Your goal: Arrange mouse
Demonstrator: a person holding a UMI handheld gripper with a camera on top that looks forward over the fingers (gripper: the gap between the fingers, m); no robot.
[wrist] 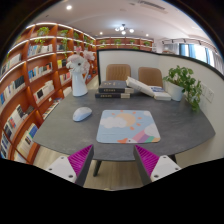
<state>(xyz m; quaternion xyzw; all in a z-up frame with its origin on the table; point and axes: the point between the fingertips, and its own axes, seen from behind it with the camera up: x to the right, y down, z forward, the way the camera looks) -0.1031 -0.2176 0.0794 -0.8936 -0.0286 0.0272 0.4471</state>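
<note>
Claw [110, 162] open and empty, well short of the mouse [82, 113], which sits on the desk [150, 105] left of the mat [128, 126]; risk: smooth rounded shell could slip from pads [80, 160] if gripped off-centre.

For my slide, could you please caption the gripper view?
Open gripper hovers before a grey table, mouse lying left of the mouse pad.

The desk [180, 128] is dark grey. On it the mouse [82, 113] is pale grey-white, and the mouse mat [129, 127] at its 3 o'clock shows pastel blue, pink and cream patches. The fingers [80, 161] carry magenta pads. The plant [185, 83] is green, the shelves [35, 70] reddish-brown.
</note>
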